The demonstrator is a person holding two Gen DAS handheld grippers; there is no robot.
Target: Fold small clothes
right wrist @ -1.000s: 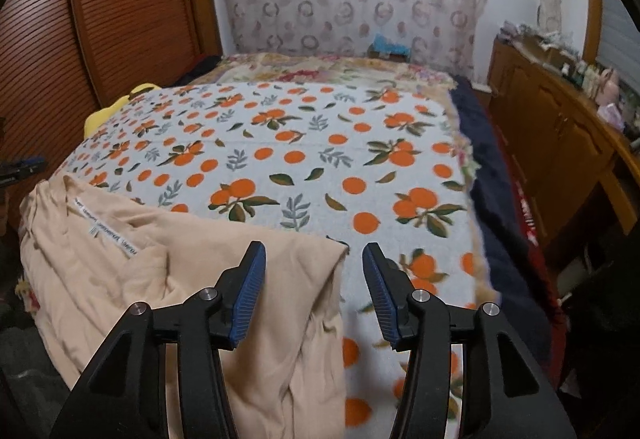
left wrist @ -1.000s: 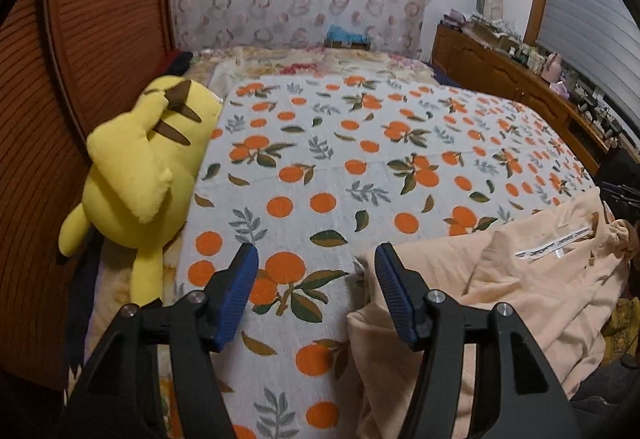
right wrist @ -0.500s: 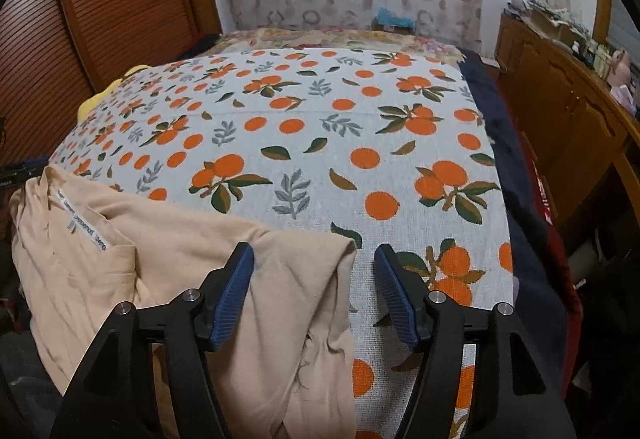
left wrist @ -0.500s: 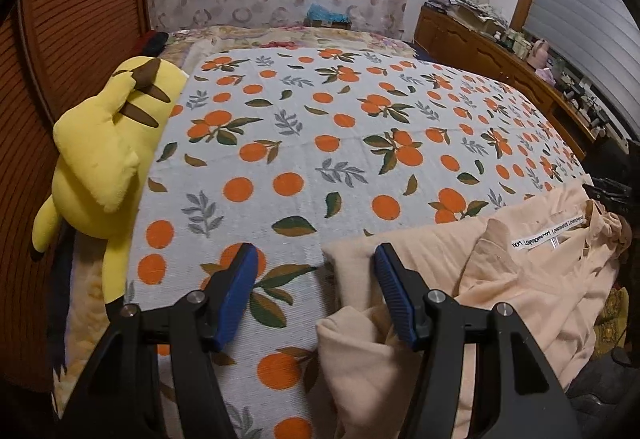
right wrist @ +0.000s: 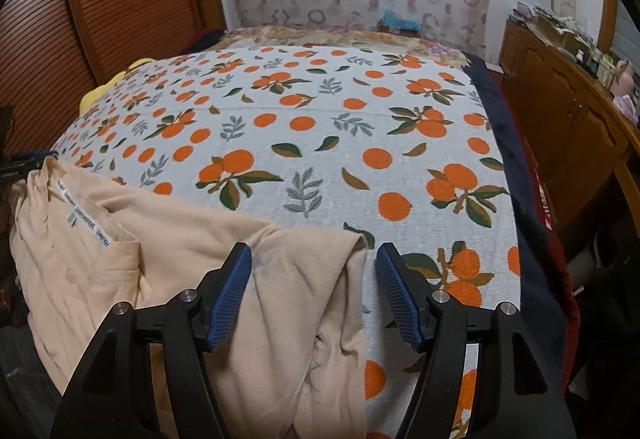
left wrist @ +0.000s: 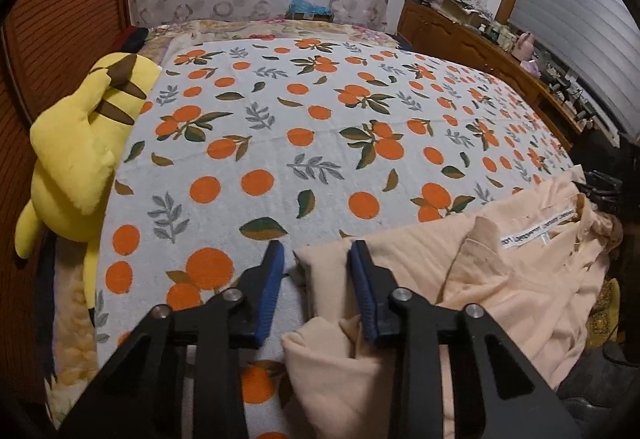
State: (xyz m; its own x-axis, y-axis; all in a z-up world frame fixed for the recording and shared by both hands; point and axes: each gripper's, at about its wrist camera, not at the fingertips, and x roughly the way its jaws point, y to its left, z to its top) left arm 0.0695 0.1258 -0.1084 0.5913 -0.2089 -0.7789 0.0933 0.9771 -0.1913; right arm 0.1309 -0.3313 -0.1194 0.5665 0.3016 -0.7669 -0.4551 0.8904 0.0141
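Both fisheye views were lit evenly by soft, warm indoor light. Shadows between and beneath the jaws were faint, without glare. Straight lines bowed strongly beyond the jaws, black vignetting filled the corners, and distant objects appeared slightly soft.

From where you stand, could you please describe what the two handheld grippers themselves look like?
Both look alike. The left gripper has two angular matte black plastic arms with triangular cut-outs, silver round bolts at the joints, and blue ribbed pads lining the inner faces of its fingers. The right gripper shows the same black frame, silver bolts and blue ridged pads. No cables, markings, hands or sleeves are visible.
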